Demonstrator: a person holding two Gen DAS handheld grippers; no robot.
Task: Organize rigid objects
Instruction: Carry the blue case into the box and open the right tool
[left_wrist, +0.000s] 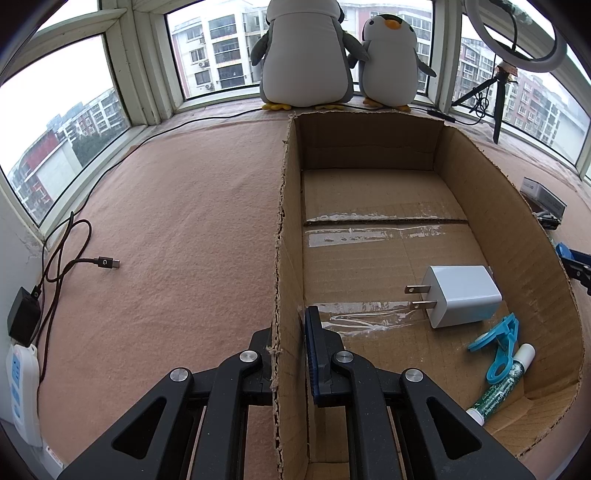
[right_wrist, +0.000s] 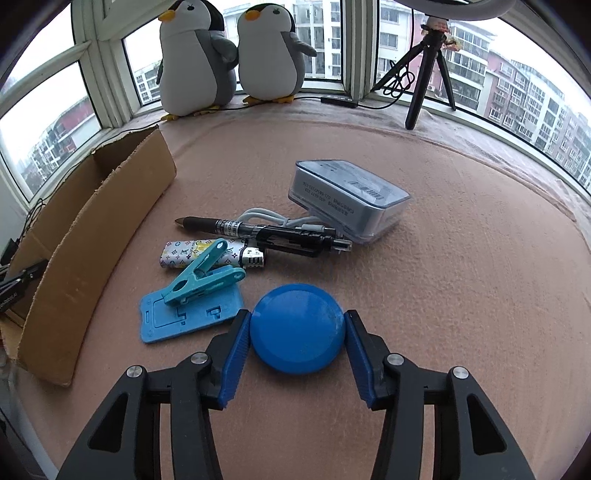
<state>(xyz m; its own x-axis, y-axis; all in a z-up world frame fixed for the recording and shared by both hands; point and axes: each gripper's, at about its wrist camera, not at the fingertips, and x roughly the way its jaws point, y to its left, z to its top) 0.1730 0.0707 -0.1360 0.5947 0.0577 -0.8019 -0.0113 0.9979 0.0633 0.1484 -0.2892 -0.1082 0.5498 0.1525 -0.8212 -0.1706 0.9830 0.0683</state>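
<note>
left gripper (left_wrist: 290, 354): jaws clamped on brown cardboard box (left_wrist: 286, 229) side wall | right gripper (right_wrist: 297, 334): jaws partly open, pads flanking round blue plastic disc (right_wrist: 297, 334) lying on pink-covered bench (right_wrist: 443, 295), contact unclear

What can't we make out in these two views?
- Left wrist view: the outer finger of the left tool is mostly hidden behind the cardboard box wall it clamps.
- Left wrist view: the green tube label is too small to read.
- Right wrist view: whether the right tool pads touch the blue disc is unclear.
- Right wrist view: the white cable runs under the pens; its ends are hidden.
</note>
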